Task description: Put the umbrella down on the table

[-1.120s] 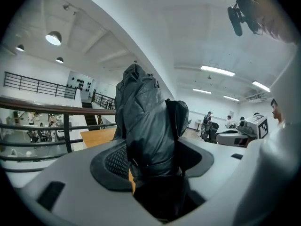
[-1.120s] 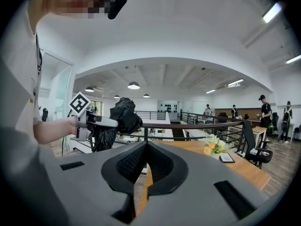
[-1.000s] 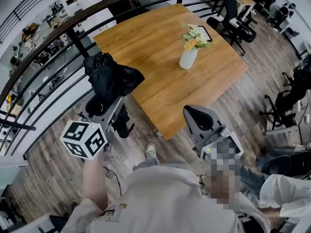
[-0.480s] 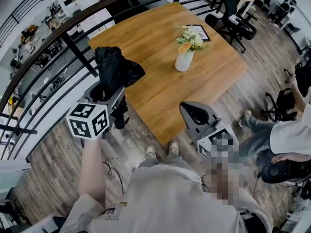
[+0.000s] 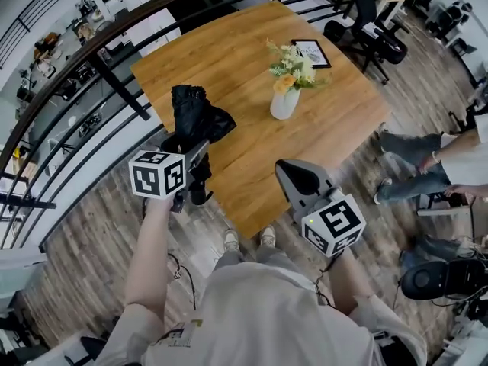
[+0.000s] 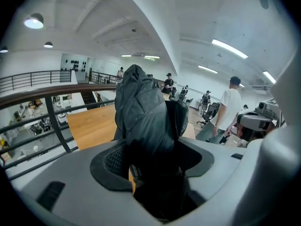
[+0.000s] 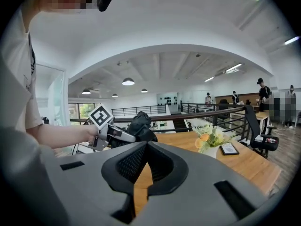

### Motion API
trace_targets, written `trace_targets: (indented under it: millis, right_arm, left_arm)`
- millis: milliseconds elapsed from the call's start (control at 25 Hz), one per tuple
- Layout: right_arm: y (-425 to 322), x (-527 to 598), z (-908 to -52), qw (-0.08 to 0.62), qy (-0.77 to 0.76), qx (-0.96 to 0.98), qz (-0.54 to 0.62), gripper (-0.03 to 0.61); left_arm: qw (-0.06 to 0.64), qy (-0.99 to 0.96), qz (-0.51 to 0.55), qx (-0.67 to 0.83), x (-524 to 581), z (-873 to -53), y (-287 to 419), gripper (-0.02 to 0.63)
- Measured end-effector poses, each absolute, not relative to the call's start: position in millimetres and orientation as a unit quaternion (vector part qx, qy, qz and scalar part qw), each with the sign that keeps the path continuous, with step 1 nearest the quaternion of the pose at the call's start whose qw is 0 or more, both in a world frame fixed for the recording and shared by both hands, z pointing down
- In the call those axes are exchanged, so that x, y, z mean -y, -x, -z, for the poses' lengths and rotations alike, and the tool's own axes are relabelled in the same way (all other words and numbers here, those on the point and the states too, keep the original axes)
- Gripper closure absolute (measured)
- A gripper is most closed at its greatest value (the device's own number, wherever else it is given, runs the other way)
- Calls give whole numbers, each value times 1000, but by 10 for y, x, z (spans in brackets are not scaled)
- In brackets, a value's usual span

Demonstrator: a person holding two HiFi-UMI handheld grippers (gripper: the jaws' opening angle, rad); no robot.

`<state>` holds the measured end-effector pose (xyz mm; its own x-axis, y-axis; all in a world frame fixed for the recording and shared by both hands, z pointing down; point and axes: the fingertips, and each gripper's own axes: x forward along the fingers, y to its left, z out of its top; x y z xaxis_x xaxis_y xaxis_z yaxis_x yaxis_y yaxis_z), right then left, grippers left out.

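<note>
A folded black umbrella [image 5: 195, 117] stands up out of my left gripper [image 5: 188, 149], whose jaws are shut on its lower part. In the head view it hangs over the near left part of the wooden table [image 5: 229, 59], and I cannot tell if it touches the top. In the left gripper view the umbrella [image 6: 146, 117] fills the gap between the pads of the left gripper [image 6: 151, 171]. My right gripper [image 5: 299, 178] is at the table's near edge, shut and empty. In the right gripper view the right gripper [image 7: 146, 149] points at the table, with the umbrella [image 7: 140, 126] to its left.
A white vase of flowers [image 5: 285, 97] stands mid-table and a framed card [image 5: 311, 52] lies at the far right. A dark railing [image 5: 91, 67] runs along the table's left and far sides. Office chairs [image 5: 374, 33] and a seated person's legs [image 5: 412, 166] are at the right.
I have stepped closer to the table. The left gripper has carried the umbrella right, over the tabletop. The right gripper has come forward, and its marker cube now shows.
</note>
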<state>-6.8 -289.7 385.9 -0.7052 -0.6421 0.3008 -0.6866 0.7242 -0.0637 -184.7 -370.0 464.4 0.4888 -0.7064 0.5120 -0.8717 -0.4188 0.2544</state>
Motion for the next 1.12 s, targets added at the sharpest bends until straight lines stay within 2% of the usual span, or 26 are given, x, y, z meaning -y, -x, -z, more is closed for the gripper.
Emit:
trace_targets:
  millis: [360,920,1120]
  right_arm:
    - [81,3135,-4259,157,-347,916,-126,551]
    - [156,3278,-5080,213,-331,897,-200,551]
    - [251,3199,-5222,225,-322,894,-214,551]
  left_arm:
    - [312,-796,-230,464,3971,-5591,1753,328]
    - [445,-742,-228,447,4182,-6933,1743,328]
    - [495,-712,-211,452,4089,-7154,1749,328]
